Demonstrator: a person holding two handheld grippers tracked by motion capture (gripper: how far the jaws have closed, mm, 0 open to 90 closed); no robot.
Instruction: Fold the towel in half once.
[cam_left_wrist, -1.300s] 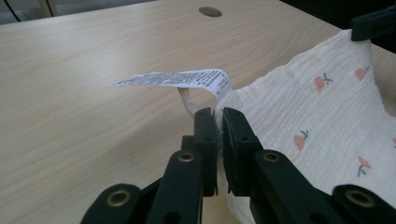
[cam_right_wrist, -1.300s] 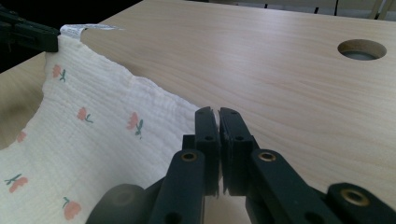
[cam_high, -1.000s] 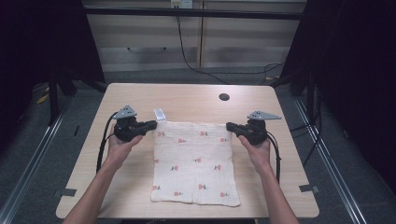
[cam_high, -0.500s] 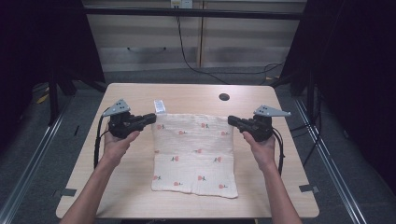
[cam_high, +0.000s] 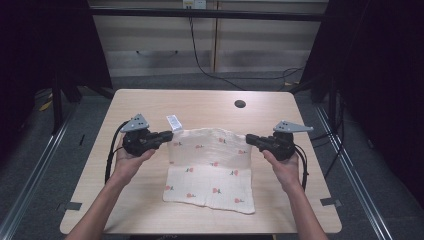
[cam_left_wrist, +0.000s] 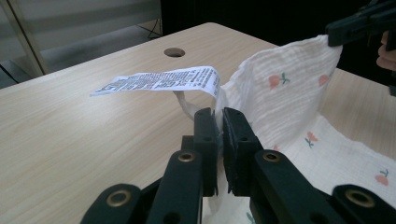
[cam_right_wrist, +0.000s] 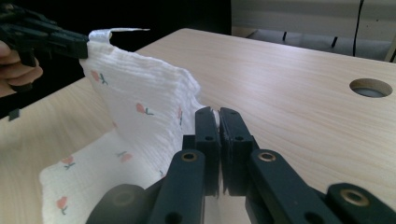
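Note:
A white cloth (cam_high: 210, 167) printed with small red flowers hangs by its two far corners above the wooden table (cam_high: 150, 105), while its near half lies flat on the top. My left gripper (cam_high: 167, 134) is shut on the far left corner, beside a printed care label (cam_left_wrist: 159, 80) that sticks out sideways. My right gripper (cam_high: 249, 138) is shut on the far right corner. In the left gripper view the cloth (cam_left_wrist: 285, 93) stretches away to the other gripper (cam_left_wrist: 359, 25). In the right gripper view the cloth (cam_right_wrist: 140, 102) rises as a wall toward the left gripper (cam_right_wrist: 56, 39).
A round cable hole (cam_high: 240, 104) sits in the table near its far edge, right of centre. Black cables trail from both grippers over the table sides. Dark frames and floor rails surround the table.
Both grippers have lifted the cloth's far edge off the table and drawn it toward the person. The far half now stands up and the flat part has shortened.

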